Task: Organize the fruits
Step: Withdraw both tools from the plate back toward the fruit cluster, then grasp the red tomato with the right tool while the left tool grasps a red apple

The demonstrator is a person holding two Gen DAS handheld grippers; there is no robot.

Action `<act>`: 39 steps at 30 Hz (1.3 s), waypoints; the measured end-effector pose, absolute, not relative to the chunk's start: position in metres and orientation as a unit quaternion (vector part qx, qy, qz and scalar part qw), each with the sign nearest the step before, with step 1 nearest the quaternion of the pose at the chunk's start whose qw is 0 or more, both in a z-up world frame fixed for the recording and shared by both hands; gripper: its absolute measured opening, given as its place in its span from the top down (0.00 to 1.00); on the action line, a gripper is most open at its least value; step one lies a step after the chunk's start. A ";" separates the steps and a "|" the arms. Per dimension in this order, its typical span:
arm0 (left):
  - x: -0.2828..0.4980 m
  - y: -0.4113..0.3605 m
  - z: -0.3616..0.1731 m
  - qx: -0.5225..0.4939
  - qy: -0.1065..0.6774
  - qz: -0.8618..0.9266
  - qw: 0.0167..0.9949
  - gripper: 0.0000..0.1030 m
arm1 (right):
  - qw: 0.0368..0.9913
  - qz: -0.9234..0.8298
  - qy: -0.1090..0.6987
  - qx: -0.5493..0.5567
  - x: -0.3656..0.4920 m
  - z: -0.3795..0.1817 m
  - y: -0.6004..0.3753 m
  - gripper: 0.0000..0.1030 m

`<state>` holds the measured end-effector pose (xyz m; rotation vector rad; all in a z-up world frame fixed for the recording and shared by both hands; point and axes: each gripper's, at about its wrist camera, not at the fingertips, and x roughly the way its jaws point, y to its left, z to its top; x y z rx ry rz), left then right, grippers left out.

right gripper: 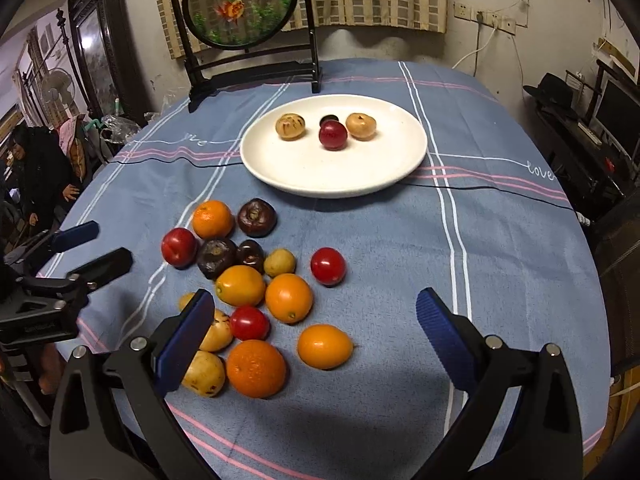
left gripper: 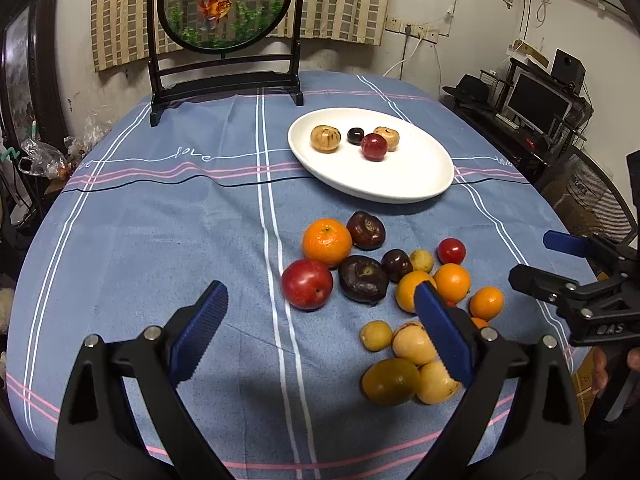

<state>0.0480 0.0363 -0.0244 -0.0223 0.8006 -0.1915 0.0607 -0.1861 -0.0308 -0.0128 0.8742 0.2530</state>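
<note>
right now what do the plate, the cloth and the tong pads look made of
Plate: likely glazed ceramic, white with a soft sheen on the rim. Cloth: woven fabric, matte blue, slightly napped, with printed stripes. Pads: blue ribbed rubber or plastic, hard to say which.

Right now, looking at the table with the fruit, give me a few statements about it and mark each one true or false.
1. The white plate holds four fruits. True.
2. The left tongs are shut on an orange. False: they are open and hold nothing.
3. The goldfish screen stands behind the plate. True.
4. The red fruit on the plate sits alone, far from the others. False: it sits right in front of the small dark fruit.
5. The right tongs are open above the fruit pile. True.
6. The tablecloth is plain green. False: it is blue with white and pink stripes.
</note>
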 end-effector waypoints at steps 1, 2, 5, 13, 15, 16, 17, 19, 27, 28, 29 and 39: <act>0.047 0.038 -0.024 -0.011 0.388 -0.091 0.917 0.07 | 0.900 0.120 0.419 -0.009 0.064 -0.033 -0.187 0.02; 0.047 0.040 -0.024 -0.012 0.388 -0.089 0.917 0.07 | 0.902 0.119 0.414 -0.009 0.067 -0.035 -0.188 0.02; 0.045 0.046 -0.024 -0.019 0.389 -0.084 0.917 0.07 | 0.901 0.132 0.412 0.004 0.083 -0.046 -0.192 0.27; 0.040 0.063 -0.027 -0.034 0.390 -0.072 0.918 0.07 | 0.855 0.168 0.487 0.054 0.132 -0.092 -0.193 0.67; 0.041 0.066 -0.028 -0.037 0.391 -0.069 0.917 0.07 | 0.846 0.182 0.495 0.075 0.139 -0.098 -0.193 0.70; 0.042 0.068 -0.029 -0.038 0.392 -0.068 0.917 0.07 | 0.846 0.182 0.495 0.076 0.140 -0.098 -0.192 0.70; 0.044 0.069 -0.030 -0.039 0.393 -0.068 0.916 0.07 | 0.847 0.180 0.494 0.075 0.139 -0.096 -0.191 0.71; 0.049 0.070 -0.034 -0.033 0.399 -0.064 0.914 0.07 | 0.857 0.181 0.478 0.073 0.131 -0.085 -0.192 0.71; 0.089 0.063 -0.068 -0.011 0.437 -0.078 0.896 0.07 | 0.878 0.163 0.446 0.057 0.086 -0.060 -0.210 0.70; 0.092 0.061 -0.071 -0.009 0.441 -0.077 0.894 0.07 | 0.878 0.164 0.446 0.062 0.085 -0.060 -0.212 0.70; 0.096 0.060 -0.075 -0.007 0.445 -0.077 0.892 0.07 | 0.878 0.165 0.445 0.066 0.082 -0.060 -0.214 0.70; 0.111 0.041 -0.087 0.006 0.451 -0.129 0.883 0.45 | 0.880 0.175 0.432 0.094 0.076 -0.055 -0.223 0.70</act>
